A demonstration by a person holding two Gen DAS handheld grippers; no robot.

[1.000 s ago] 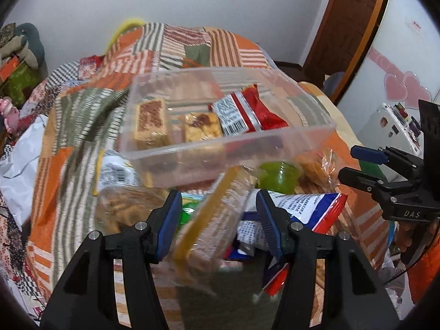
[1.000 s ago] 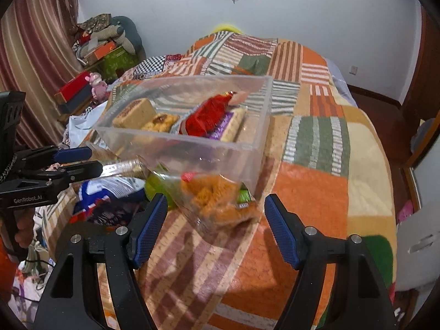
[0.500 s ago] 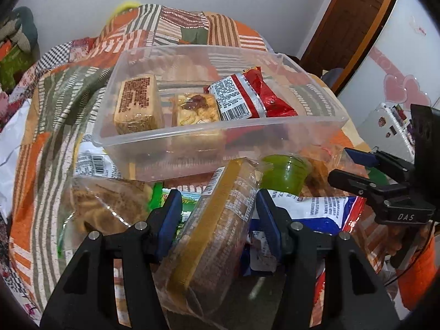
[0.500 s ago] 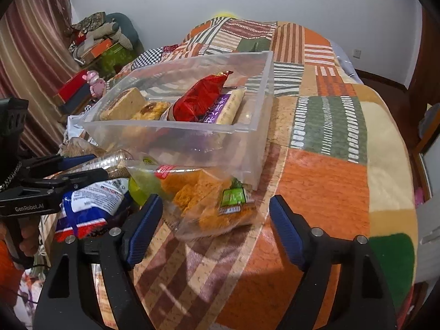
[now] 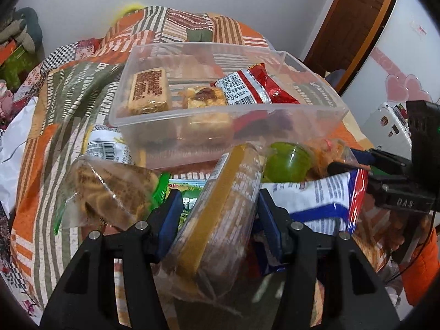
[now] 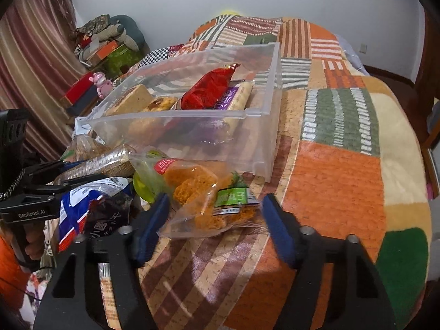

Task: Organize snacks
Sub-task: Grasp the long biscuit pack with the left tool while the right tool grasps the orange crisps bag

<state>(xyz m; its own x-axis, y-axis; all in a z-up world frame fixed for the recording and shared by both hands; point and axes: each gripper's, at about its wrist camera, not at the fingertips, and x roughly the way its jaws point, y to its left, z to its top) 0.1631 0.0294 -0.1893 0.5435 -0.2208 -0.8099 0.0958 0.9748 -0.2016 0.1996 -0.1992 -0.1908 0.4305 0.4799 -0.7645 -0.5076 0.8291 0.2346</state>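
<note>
While right tongs (image 6: 214, 220) gape around orange snack bag (image 6: 198, 189), left tongs (image 5: 220, 220) clamped on cake packet (image 5: 222, 214).

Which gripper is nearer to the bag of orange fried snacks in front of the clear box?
The right. The right gripper is open with the bag of orange fried snacks between its fingers. The left gripper, shut on a long yellow snack pack, is off to the bag's left.

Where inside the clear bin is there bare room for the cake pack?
The bin's far end, beyond the red packet, is bare. Its near end is crowded. The quilt right of it is free; the pile around the green cup is crowded.
</note>
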